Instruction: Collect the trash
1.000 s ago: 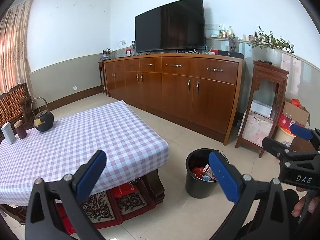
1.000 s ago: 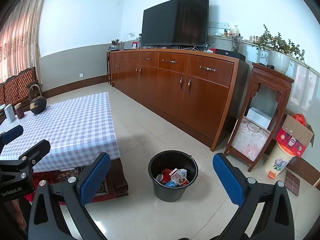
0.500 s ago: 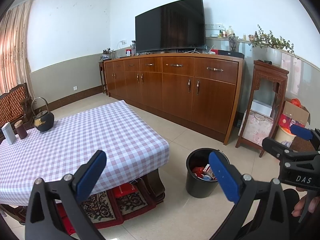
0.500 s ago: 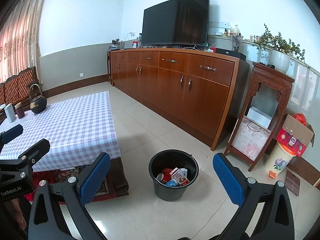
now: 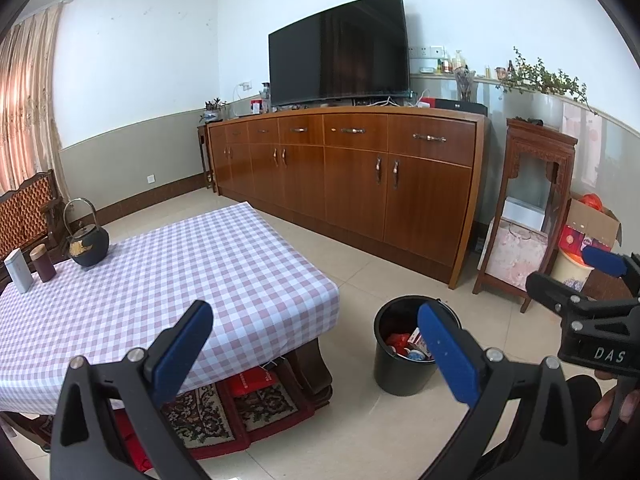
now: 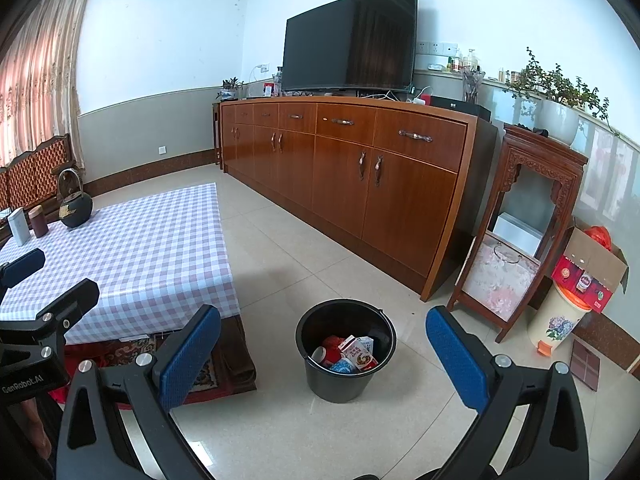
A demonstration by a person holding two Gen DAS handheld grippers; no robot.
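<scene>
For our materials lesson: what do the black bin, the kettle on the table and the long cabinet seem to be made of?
Black bin: probably plastic, smooth with a dull sheen.
Kettle: likely cast iron, matt black, hoop handle.
Long cabinet: wood or veneer, glossy brown with visible grain.

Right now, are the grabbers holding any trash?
No. Both the left gripper and the right gripper are open with nothing between their fingers. The trash sits in the black bucket on the floor.

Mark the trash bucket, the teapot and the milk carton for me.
trash bucket (image 6: 340,380), right wrist view, front outer wall.
teapot (image 5: 89,245), left wrist view, round body.
milk carton (image 6: 357,354), right wrist view, printed face, inside bucket.
</scene>
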